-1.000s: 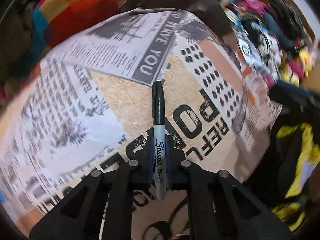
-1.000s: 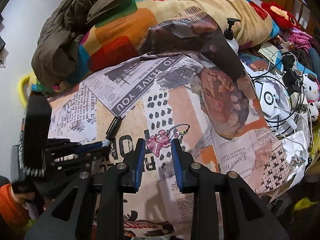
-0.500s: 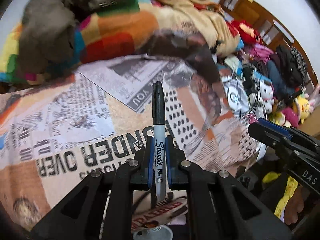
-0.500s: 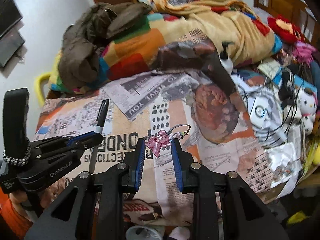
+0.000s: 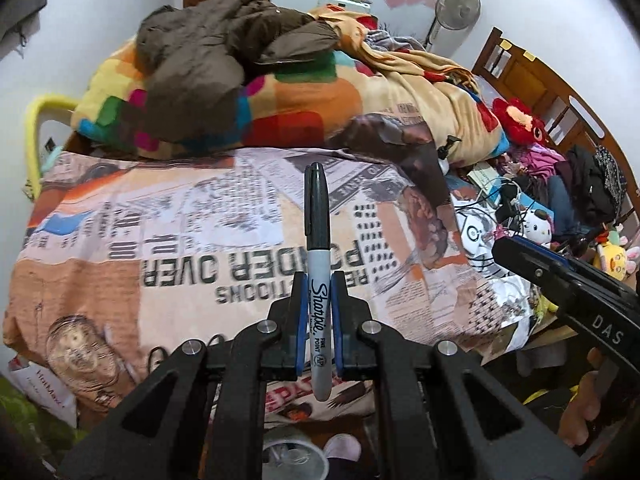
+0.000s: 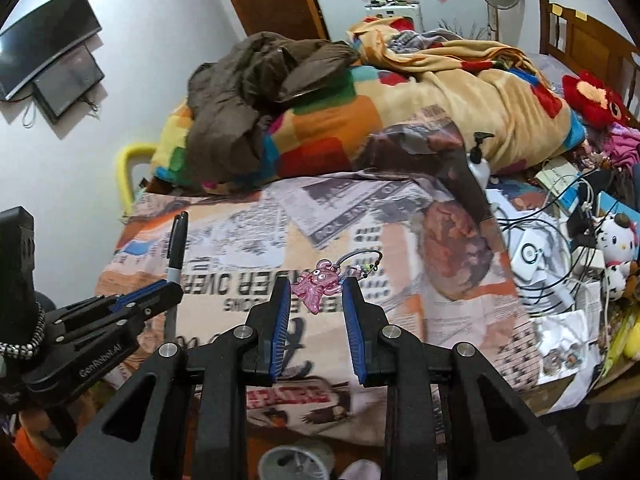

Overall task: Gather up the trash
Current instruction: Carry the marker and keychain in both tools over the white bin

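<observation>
Clamped upright between the blue pads of the left gripper [image 5: 319, 320]: a grey-barrelled black-capped marker pen [image 5: 318, 264], long axis along the fingers, cap pointing away, lettered "Sharpie FINE POINT". Pinched at the fingertips of the right gripper [image 6: 317, 320], jaws partly apart: a translucent pink cartoon-figure keychain [image 6: 318, 282], wire loop trailing right. Beyond, below both: a newspaper-print bedspread [image 5: 168, 240] reading "OVER", upside down.

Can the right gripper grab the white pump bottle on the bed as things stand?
Probably not yet. The right gripper is already shut on a pink keychain, so its fingers are occupied. The pump bottle itself stands exposed against the beige blanket, with only bare bedspread along the way.
</observation>
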`<state>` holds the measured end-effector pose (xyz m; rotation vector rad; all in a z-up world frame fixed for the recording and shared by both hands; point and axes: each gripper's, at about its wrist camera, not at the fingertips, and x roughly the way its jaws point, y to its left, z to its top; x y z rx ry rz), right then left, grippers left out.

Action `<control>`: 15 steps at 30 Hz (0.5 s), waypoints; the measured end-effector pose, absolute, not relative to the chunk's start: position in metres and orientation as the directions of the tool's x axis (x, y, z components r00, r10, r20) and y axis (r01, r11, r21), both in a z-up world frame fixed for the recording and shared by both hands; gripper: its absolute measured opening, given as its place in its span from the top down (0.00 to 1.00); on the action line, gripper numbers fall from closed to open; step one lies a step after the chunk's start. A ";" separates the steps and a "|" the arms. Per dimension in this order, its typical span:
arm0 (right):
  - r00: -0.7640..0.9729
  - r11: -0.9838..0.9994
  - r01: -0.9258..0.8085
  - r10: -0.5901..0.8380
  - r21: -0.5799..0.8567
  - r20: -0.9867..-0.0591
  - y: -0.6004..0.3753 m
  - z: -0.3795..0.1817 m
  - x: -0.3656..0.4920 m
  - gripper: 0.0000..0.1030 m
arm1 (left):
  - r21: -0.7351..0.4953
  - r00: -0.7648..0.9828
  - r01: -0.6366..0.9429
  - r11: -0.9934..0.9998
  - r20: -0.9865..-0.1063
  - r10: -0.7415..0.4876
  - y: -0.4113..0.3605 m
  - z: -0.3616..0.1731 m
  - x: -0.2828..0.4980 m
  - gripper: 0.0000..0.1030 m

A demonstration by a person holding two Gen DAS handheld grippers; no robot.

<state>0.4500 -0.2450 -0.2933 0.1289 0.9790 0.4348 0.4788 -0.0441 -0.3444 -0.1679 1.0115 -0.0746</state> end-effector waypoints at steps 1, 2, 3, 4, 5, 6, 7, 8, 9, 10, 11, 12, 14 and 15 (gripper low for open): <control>0.480 0.906 -0.301 0.414 0.297 -0.773 -0.243 -0.292 0.446 0.76 | -0.175 0.534 -0.018 0.984 -0.834 -0.139 -0.039 -0.344 0.471 0.91; 0.480 0.905 -0.308 0.414 0.293 -0.773 -0.238 -0.292 0.438 0.76 | -0.177 0.537 -0.019 0.984 -0.832 -0.139 -0.037 -0.344 0.466 0.91; 0.479 0.905 -0.312 0.414 0.291 -0.774 -0.234 -0.292 0.433 0.76 | -0.181 0.541 -0.024 0.983 -0.829 -0.139 -0.034 -0.345 0.460 0.91; 0.476 0.904 -0.316 0.413 0.288 -0.776 -0.231 -0.292 0.427 0.76 | -0.188 0.546 -0.030 0.982 -0.826 -0.141 -0.028 -0.345 0.450 0.91; 0.472 0.904 -0.320 0.412 0.284 -0.780 -0.227 -0.292 0.421 0.76 | -0.196 0.549 -0.035 0.980 -0.823 -0.145 -0.025 -0.346 0.443 0.91; 0.469 0.904 -0.324 0.410 0.279 -0.782 -0.223 -0.291 0.412 0.76 | -0.205 0.552 -0.039 0.978 -0.820 -0.149 -0.022 -0.346 0.435 0.91; 0.469 0.904 -0.328 0.408 0.274 -0.784 -0.220 -0.290 0.405 0.76 | -0.219 0.556 -0.043 0.975 -0.816 -0.159 -0.017 -0.346 0.423 0.91; 0.470 0.905 -0.332 0.404 0.267 -0.784 -0.216 -0.288 0.397 0.76 | -0.224 0.559 -0.044 0.974 -0.814 -0.162 -0.014 -0.346 0.416 0.91; 0.477 0.906 -0.336 0.398 0.256 -0.784 -0.211 -0.285 0.384 0.76 | -0.229 0.560 -0.045 0.972 -0.812 -0.165 -0.010 -0.345 0.406 0.91; 0.480 0.907 -0.336 0.396 0.252 -0.783 -0.209 -0.283 0.377 0.76 | -0.232 0.562 -0.042 0.972 -0.810 -0.169 -0.005 -0.344 0.391 0.91; 0.483 0.908 -0.336 0.395 0.251 -0.782 -0.205 -0.281 0.367 0.76 | -0.230 0.563 -0.040 0.972 -0.809 -0.169 -0.003 -0.343 0.382 0.91; 0.483 0.908 -0.333 0.396 0.255 -0.781 -0.201 -0.279 0.355 0.76 | -0.226 0.566 -0.036 0.974 -0.807 -0.166 0.001 -0.340 0.370 0.91; 0.480 0.907 -0.327 0.401 0.265 -0.780 -0.193 -0.275 0.334 0.76 | -0.210 0.572 -0.026 0.977 -0.805 -0.157 0.009 -0.334 0.341 0.91; 0.479 0.907 -0.325 0.402 0.268 -0.780 -0.188 -0.273 0.320 0.76 | -0.208 0.572 -0.025 0.978 -0.805 -0.156 0.014 -0.332 0.328 0.91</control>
